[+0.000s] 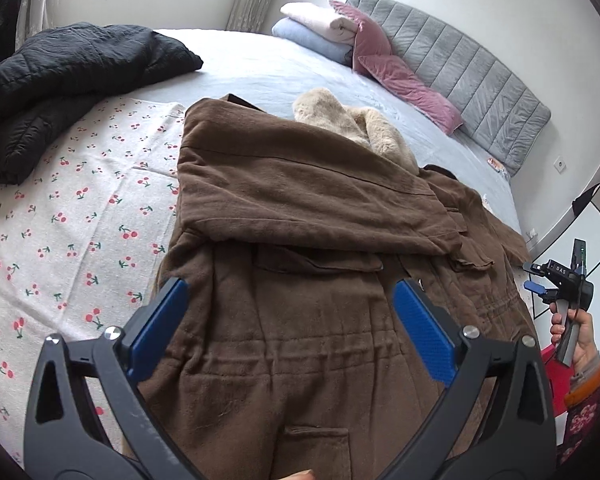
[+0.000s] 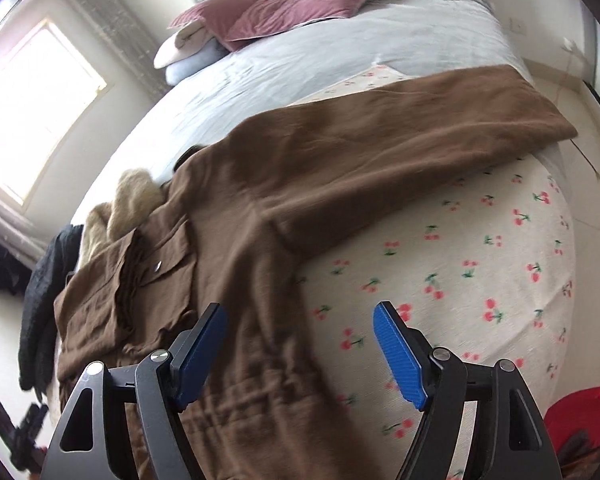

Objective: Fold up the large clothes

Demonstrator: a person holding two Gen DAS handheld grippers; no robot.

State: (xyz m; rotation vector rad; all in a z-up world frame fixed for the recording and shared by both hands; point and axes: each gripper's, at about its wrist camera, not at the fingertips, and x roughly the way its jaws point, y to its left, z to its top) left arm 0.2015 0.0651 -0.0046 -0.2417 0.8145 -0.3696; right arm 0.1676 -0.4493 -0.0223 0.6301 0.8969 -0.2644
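A large brown coat [image 1: 300, 280] with a beige fur collar [image 1: 352, 120] lies on the bed, one sleeve [image 1: 300, 196] folded across its chest. My left gripper [image 1: 290, 300] is open and empty, hovering above the coat's waist. In the right wrist view the coat [image 2: 240, 240] lies with its other sleeve [image 2: 400, 132] stretched out over the cherry-print sheet. My right gripper [image 2: 300, 328] is open and empty above the coat's edge near the waist. It also shows in the left wrist view [image 1: 556, 280], held off the bed's right side.
A cherry-print sheet [image 1: 68, 232] covers the near bed. A black quilted jacket [image 1: 60, 80] lies at the far left. Pink pillows [image 1: 396, 76], folded blankets [image 1: 320, 28] and a grey headboard [image 1: 480, 80] are at the far end. Something red [image 2: 580, 412] sits at lower right.
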